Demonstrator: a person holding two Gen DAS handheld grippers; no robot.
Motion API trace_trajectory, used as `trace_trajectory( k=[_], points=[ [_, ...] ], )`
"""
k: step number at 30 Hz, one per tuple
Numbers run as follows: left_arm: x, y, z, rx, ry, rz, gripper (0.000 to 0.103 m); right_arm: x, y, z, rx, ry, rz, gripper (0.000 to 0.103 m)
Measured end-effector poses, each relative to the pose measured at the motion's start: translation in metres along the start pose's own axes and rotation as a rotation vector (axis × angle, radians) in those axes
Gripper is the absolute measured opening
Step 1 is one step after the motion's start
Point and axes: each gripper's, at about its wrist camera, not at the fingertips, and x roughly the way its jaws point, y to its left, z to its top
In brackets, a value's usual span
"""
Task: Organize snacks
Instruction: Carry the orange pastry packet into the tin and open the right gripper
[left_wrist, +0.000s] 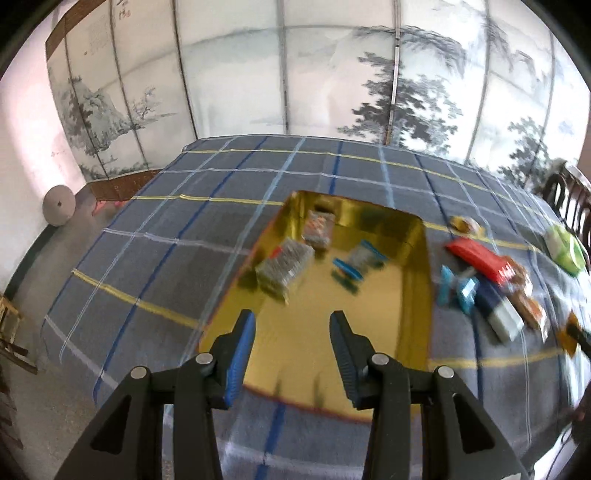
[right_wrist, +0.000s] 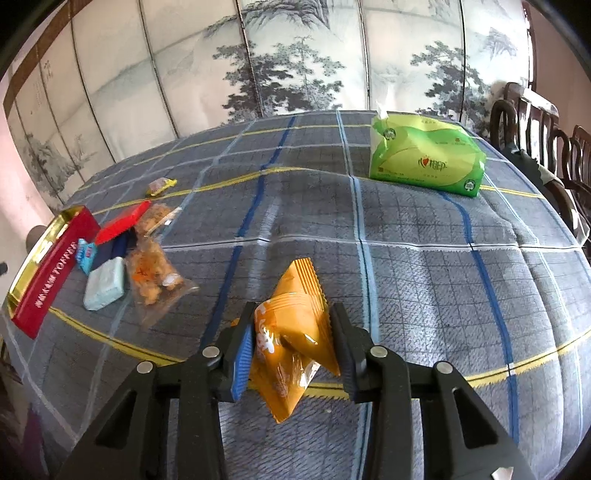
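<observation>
Plaid tablecloth (right_wrist: 406, 258) beneath gripped orange snack packet (right_wrist: 295, 332)

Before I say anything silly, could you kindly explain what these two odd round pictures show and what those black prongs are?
Each picture comes from a fisheye camera on a hand-held two-finger gripper, looking along its fingers. The left gripper is open and empty above a gold tin already holding three wrapped snacks. The right gripper is pinching an orange snack packet over the plaid tablecloth. More loose snacks lie beside the tin's red wall, and a green tissue pack sits at the far side.
</observation>
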Motion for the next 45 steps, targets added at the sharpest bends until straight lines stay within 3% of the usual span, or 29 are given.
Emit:
trace_trajectory(
  k=[6,14,24,31,37,45],
  points=[
    [-0.024,-0.011,-0.019,0.013,0.007,-0.031,0.043,-0.023,0.041,0.012,-0.054,-0.037,0.078,0.036],
    [-0.028,0.007,-0.025,-0.027,0.032,-0.027,0.043,-0.029,0.165,0.044,-0.259,-0.085,0.264,0.036],
    [-0.029,0.015,-0.036,0.000,0.045,0.010,0.043,0.008,0.281,0.083,-0.382,-0.046,0.472,0.036],
    [-0.035,0.013,-0.037,0.044,0.025,0.014,0.043,0.063,0.330,0.096,-0.405,0.052,0.497,0.036],
    [-0.031,0.012,-0.036,0.061,0.024,0.011,0.043,0.106,0.346,0.100,-0.379,0.125,0.483,0.036],
    [-0.016,0.015,-0.037,0.057,0.055,0.001,0.043,0.136,0.361,0.110,-0.358,0.150,0.489,0.039]
  ],
)
